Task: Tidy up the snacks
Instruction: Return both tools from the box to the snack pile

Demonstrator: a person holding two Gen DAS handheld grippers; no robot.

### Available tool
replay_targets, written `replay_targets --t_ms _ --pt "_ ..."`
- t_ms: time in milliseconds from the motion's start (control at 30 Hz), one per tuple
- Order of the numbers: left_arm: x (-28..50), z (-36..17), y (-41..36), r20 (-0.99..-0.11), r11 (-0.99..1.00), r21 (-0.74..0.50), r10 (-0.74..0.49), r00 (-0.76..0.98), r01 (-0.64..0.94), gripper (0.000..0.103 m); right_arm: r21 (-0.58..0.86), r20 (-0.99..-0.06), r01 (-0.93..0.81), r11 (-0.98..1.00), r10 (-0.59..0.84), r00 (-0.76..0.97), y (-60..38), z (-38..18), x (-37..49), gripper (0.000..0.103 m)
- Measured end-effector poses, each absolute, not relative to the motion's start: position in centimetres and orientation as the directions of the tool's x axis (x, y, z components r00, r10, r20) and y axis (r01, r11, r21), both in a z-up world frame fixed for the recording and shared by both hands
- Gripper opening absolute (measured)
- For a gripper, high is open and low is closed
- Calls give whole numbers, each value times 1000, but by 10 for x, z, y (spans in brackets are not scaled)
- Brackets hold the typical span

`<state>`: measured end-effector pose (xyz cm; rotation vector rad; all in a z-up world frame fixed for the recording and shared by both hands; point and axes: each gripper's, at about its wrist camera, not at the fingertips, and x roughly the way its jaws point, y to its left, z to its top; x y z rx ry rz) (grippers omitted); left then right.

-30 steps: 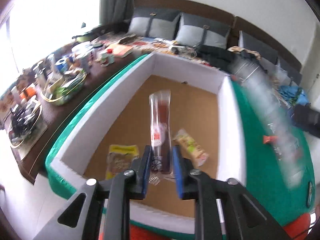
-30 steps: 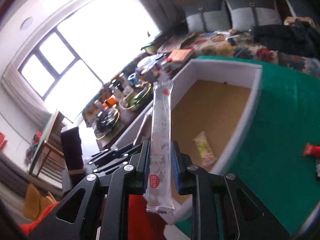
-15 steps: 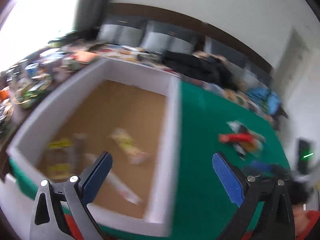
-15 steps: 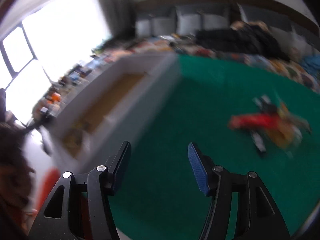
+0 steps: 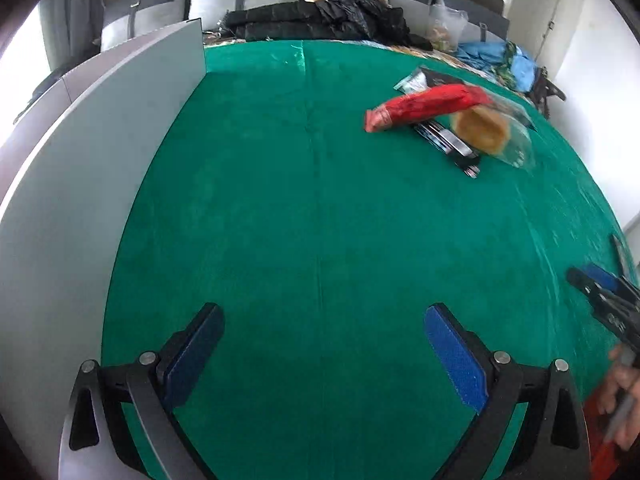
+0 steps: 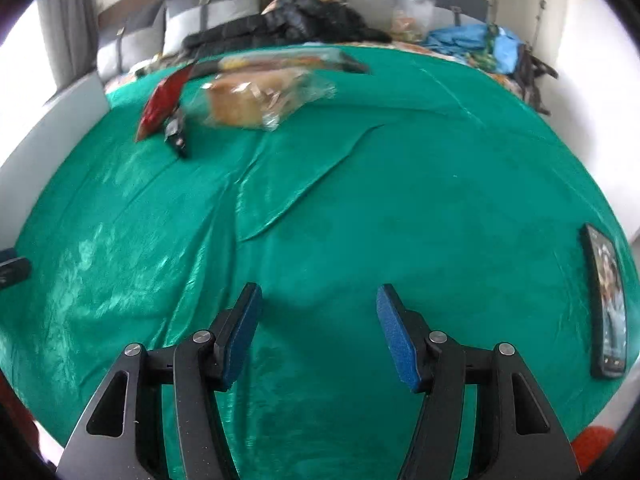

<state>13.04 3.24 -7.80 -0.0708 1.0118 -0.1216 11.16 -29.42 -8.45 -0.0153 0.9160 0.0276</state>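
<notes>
My left gripper (image 5: 323,311) hangs open over bare green cloth (image 5: 304,208), nothing between its blue pads. The white box's outer wall (image 5: 100,140) stands to its left. Far ahead to the right lies a small pile of snacks: a red packet (image 5: 424,106), a round cake in clear wrap (image 5: 484,128) and a dark packet (image 5: 452,144). My right gripper (image 6: 318,292) is open and empty too, over wrinkled cloth. In its view the red packet (image 6: 164,98), a wrapped cake (image 6: 248,100) and the dark packet (image 6: 176,136) lie far ahead to the left.
A phone (image 6: 606,300) lies on the cloth near the right edge. A longer packet (image 6: 288,60) sits behind the cake. Pillows, dark clothing (image 5: 320,16) and blue bags line the back. A hand (image 5: 624,376) shows at the left wrist view's right edge.
Both grippers let go of the stick packets they held at the box and opened. Both then swung right, away from the box and down toward the green cloth.
</notes>
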Motion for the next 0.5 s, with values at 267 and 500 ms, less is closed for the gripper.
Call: replay_targets --t_ms 267,500 --pt "155 -93 39 -838 992 -117 -121 532 41 100 -6 -786 -40 999 20 618 -293 -83 114 71" --pt "153 -100 35 -827 995 -21 -71 557 95 103 -11 -784 -43 999 18 621 -287 -86 112 79"
